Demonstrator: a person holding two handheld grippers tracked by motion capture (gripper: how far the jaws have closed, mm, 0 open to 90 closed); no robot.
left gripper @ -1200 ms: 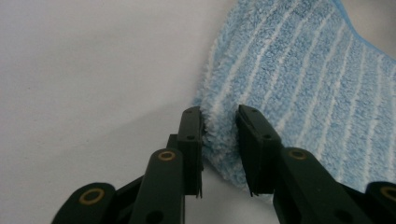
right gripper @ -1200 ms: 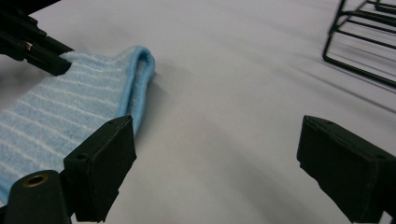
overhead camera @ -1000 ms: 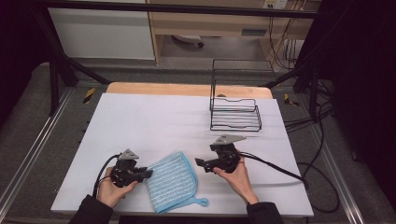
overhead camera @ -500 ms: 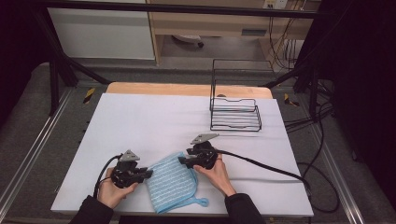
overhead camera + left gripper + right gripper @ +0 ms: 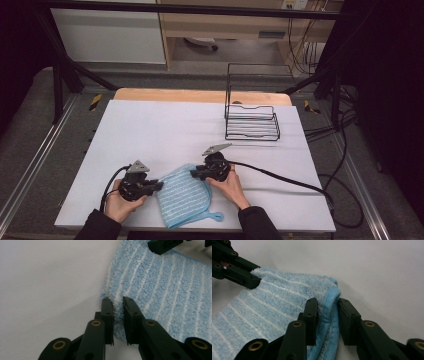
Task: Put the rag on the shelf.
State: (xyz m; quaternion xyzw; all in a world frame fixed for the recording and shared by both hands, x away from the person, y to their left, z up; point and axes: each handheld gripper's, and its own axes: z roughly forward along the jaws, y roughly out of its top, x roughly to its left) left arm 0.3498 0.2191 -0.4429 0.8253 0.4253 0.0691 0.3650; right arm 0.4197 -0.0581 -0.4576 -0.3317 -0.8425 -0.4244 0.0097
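A blue striped cloth (image 5: 182, 192) lay on the white table (image 5: 165, 130) close to its near edge, roughly midway between the near corners, with a small loop (image 5: 218, 216) trailing off its near right corner.

The left gripper (image 5: 159, 186) rested at the cloth's left edge. In the left gripper view its jaws stood close together, with a fold of the cloth's (image 5: 160, 287) edge pinched between the pads; they had just been closing a little further onto it.

The right gripper (image 5: 194, 173) sat at the cloth's far right corner. In the right gripper view the hemmed edge of the cloth (image 5: 274, 307) stood bunched between the jaws. The left pad pressed the pile, while the right pad lay against the hem; these jaws had just been closing fast around that corner. The left gripper's jaws (image 5: 239, 275) showed farther off, on the cloth's opposite edge.

Toward the far right corner of the table stood a black wire rack (image 5: 251, 121), a low basket with a tall wire back. Nothing lay in it, and it was well apart from the cloth and both hands.
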